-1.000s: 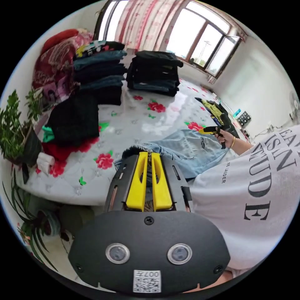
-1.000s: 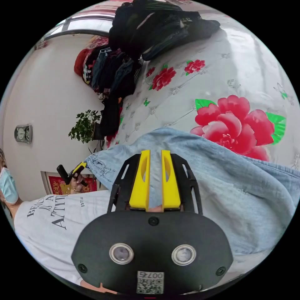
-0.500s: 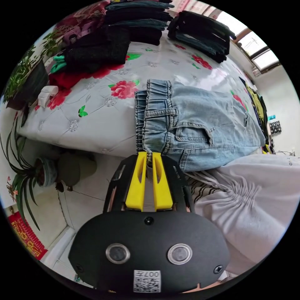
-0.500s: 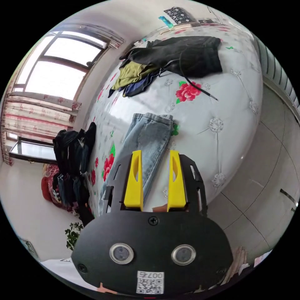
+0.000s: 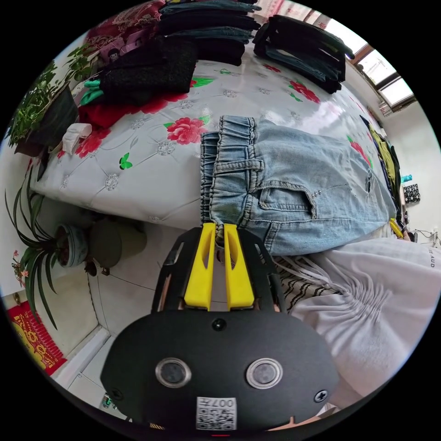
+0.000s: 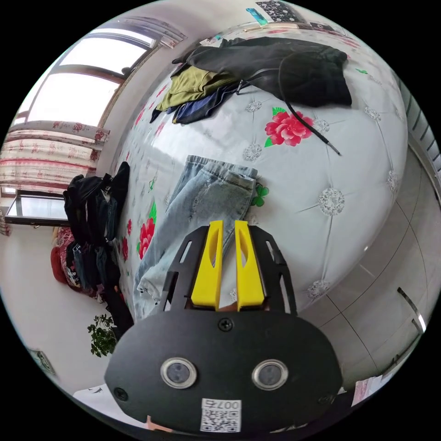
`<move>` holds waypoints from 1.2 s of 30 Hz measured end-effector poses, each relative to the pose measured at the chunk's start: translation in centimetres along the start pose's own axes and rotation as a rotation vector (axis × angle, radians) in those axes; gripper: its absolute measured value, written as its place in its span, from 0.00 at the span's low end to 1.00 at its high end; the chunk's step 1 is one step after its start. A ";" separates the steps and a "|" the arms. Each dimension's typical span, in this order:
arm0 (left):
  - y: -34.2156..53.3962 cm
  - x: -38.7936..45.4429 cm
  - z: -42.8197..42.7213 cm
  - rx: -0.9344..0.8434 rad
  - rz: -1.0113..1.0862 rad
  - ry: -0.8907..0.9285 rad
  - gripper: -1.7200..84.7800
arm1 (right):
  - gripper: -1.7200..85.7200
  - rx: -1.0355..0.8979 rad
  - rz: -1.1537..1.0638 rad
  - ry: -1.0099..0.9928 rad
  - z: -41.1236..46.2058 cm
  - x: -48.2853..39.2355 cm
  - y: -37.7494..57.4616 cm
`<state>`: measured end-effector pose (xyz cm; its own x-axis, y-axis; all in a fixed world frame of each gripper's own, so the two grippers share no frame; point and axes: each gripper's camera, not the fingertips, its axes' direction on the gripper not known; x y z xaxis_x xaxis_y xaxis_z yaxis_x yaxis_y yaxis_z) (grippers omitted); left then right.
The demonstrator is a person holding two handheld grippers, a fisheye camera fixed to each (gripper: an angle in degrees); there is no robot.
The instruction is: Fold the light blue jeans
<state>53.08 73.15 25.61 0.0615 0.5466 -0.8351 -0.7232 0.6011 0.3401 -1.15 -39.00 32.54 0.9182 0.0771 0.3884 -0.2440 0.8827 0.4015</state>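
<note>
Left gripper (image 5: 219,226) sits at the waistband corner of the light blue jeans (image 5: 294,193), jaws nearly together w/ a bit of denim edge between the tips; I read it as pinched on the fabric, but the contact is tight to judge. Right gripper (image 6: 225,223) has its jaws close w/ a thin gap, over the leg near the bed's edge; can't tell if it has cloth or is just closed above it.

Going big to small: bed (image 5: 151,151) w/ white quilted floral cover carries everything. Jeans lie flat across it, legs stacked one on the other, waistband at my left, hems (image 6: 220,172) at my right, near side hanging by the bed's edge. Folded dark stacks (image 5: 303,55) sit well apart at the far side, loose dark clothes (image 6: 275,64) beyond the hems.

Step, imo: jeans halved lengthwise and laid out; crosswise fold not yet done. Next move needs a firm grip at both ends, then hems brought over to waistband, edges kept aligned.

Writing: a few letters on the person's white shirt (image 5: 376,294), too partial to read.
</note>
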 end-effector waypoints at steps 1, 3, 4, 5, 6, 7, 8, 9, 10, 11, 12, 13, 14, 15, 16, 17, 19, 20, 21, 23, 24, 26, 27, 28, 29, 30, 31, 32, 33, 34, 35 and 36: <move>0.0 0.1 0.1 0.001 0.001 -0.002 0.05 | 0.07 0.016 0.002 0.003 -0.3 0.0 0.1; 0.2 0.4 0.4 0.006 -0.007 -0.002 0.05 | 0.08 0.032 0.015 0.006 -0.5 0.4 0.2; 0.2 0.4 0.5 0.007 -0.010 -0.001 0.05 | 0.08 0.036 0.033 0.009 -0.5 0.7 0.2; 0.3 0.5 0.6 0.009 -0.017 0.003 0.05 | 0.07 0.039 0.043 -0.002 -0.3 1.1 0.1; 0.3 0.5 0.7 0.010 -0.024 0.006 0.05 | 0.07 0.047 0.048 -0.009 -0.4 1.2 0.1; 0.3 0.6 0.8 0.009 -0.025 0.007 0.05 | 0.05 0.054 0.052 -0.032 -0.4 1.4 -0.2; 0.2 0.7 0.9 0.006 -0.025 0.008 0.05 | 0.04 0.048 0.048 -0.051 -0.5 1.2 -0.5; 0.1 0.8 1.0 0.002 -0.022 0.008 0.05 | 0.03 0.049 0.044 -0.049 -0.7 1.0 -0.6; 0.1 0.9 1.0 -0.001 -0.021 0.007 0.05 | 0.03 0.060 0.025 -0.027 -1.1 0.2 -0.8; -0.1 1.0 1.1 -0.007 -0.018 0.005 0.05 | 0.02 0.058 -0.020 -0.039 -1.6 -0.9 -1.0; -0.1 1.1 1.2 -0.010 -0.015 0.002 0.05 | 0.02 0.055 -0.050 -0.055 -1.8 -1.6 -1.2; -0.2 1.2 1.2 -0.011 -0.015 0.001 0.06 | 0.02 0.056 -0.095 -0.084 -2.5 -3.2 -1.5; -0.2 1.3 1.3 -0.011 -0.015 -0.001 0.06 | 0.02 0.065 -0.135 -0.157 -3.6 -4.9 -1.8; -0.2 1.4 1.4 -0.011 -0.018 0.000 0.06 | 0.02 0.068 -0.157 -0.214 -4.1 -5.9 -2.0; -0.3 1.4 1.4 -0.011 -0.019 0.001 0.06 | 0.02 0.067 -0.209 -0.340 -5.4 -8.2 -2.6; -0.3 1.5 1.5 -0.012 -0.019 0.002 0.06 | 0.02 0.071 -0.291 -0.455 -7.1 -11.1 -3.0; -0.4 1.6 1.5 -0.016 -0.013 0.001 0.06 | 0.02 0.108 -0.485 -0.558 -10.7 -16.3 -3.0; -0.5 1.7 1.4 -0.020 -0.008 0.001 0.06 | 0.02 0.150 -0.628 -0.600 -13.6 -19.4 -2.4; -0.7 1.9 1.3 -0.021 -0.003 -0.002 0.06 | 0.02 0.174 -0.692 -0.617 -14.9 -20.5 -1.9; -0.8 2.2 1.1 -0.016 0.003 -0.011 0.06 | 0.02 0.247 -0.830 -0.613 -18.3 -22.4 -0.6; -0.8 2.4 1.0 -0.012 0.010 -0.016 0.05 | 0.02 0.256 -0.834 -0.591 -18.6 -22.3 -0.5; -0.9 2.7 0.9 -0.010 0.021 -0.027 0.05 | 0.02 0.239 -0.743 -0.440 -16.5 -19.7 -1.1; -0.9 2.8 0.9 -0.010 0.030 -0.033 0.05 | 0.02 0.223 -0.694 -0.401 -15.4 -18.4 -1.5; -1.0 2.8 0.9 -0.010 0.034 -0.034 0.05 | 0.02 0.185 -0.576 -0.344 -13.0 -15.3 -2.3; -1.0 2.8 0.9 -0.009 0.038 -0.030 0.05 | 0.02 0.146 -0.432 -0.316 -10.5 -11.2 -3.0; -1.0 2.6 0.8 -0.008 0.037 -0.021 0.05 | 0.02 0.130 -0.364 -0.313 -9.5 -9.1 -3.2; -1.1 2.6 0.7 -0.007 0.036 -0.017 0.05 | 0.02 0.108 -0.237 -0.298 -7.5 -5.2 -3.2; -1.1 2.4 0.5 -0.006 0.033 -0.011 0.04 | 0.02 0.071 -0.127 -0.287 -5.8 -1.7 -2.9; -1.2 2.4 0.4 -0.009 0.034 -0.010 0.04 | 0.02 0.057 -0.085 -0.279 -5.1 -0.3 -2.7; -1.3 2.3 0.3 -0.011 0.035 -0.012 0.04 | 0.02 0.037 -0.026 -0.247 -4.1 1.8 -2.2; -1.5 2.3 0.3 -0.020 0.037 -0.017 0.04 | 0.02 0.032 0.003 -0.243 -3.7 3.2 -1.8; -1.8 2.3 0.3 -0.028 0.040 -0.022 0.04 | 0.02 0.038 0.009 -0.253 -3.8 3.7 -1.6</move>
<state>54.74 73.55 23.19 0.0475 0.5828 -0.8112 -0.7442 0.5624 0.3605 3.82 -38.43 30.20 0.8100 -0.0376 0.5852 -0.2678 0.8641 0.4262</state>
